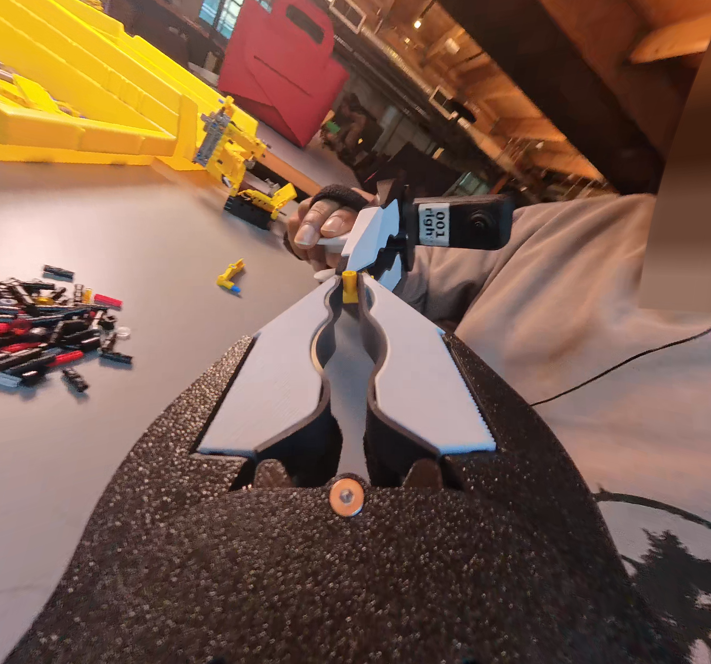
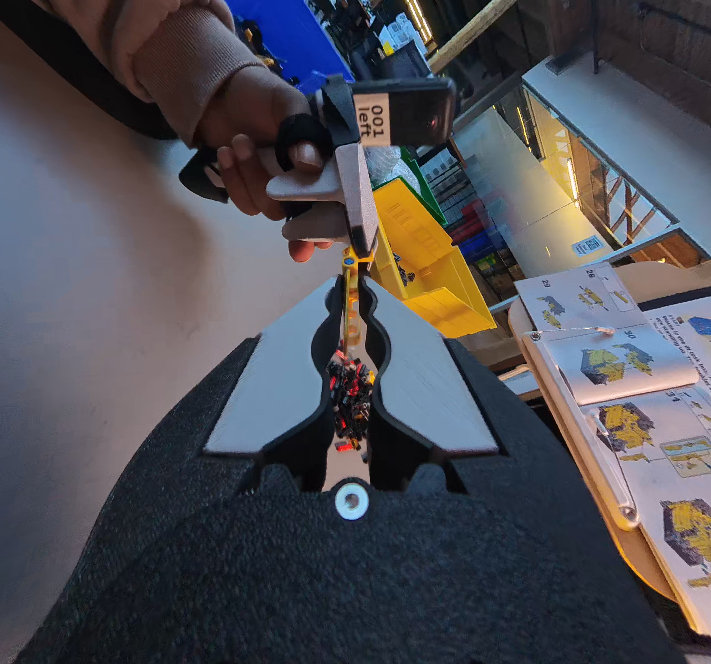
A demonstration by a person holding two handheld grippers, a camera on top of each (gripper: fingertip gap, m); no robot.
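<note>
Between the fingertips of the left gripper [image 1: 349, 287], a small yellow connector piece [image 1: 349, 288] was pinched, the two fingers being pressed onto its sides. At the tips of the right gripper [image 2: 351, 291], a thin yellow perforated beam [image 2: 352, 309] was clamped edge-on, with a blue pin [image 2: 349, 261] seated at its far end. The two held parts were brought together tip to tip above the table [image 1: 115, 222], each gripper being aimed at the other.

Each gripper was grasped by a hand [image 2: 250, 153] around a pale handle, with a black finger strap over one finger; a beige ribbed sleeve cuff [image 2: 184, 53] was seen at the wrist. A black camera with a white printed label [image 2: 375, 118] was mounted on each gripper.

On the table, a pile of black and red small parts [image 1: 50, 330] was located to the left, and a loose yellow part [image 1: 231, 274] lay between the pile and the grippers. A partly built yellow model [image 1: 231, 149] stood beside yellow trays [image 1: 77, 80]. An open instruction booklet [image 2: 623, 395] with numbered steps was held on a stand to the right.
</note>
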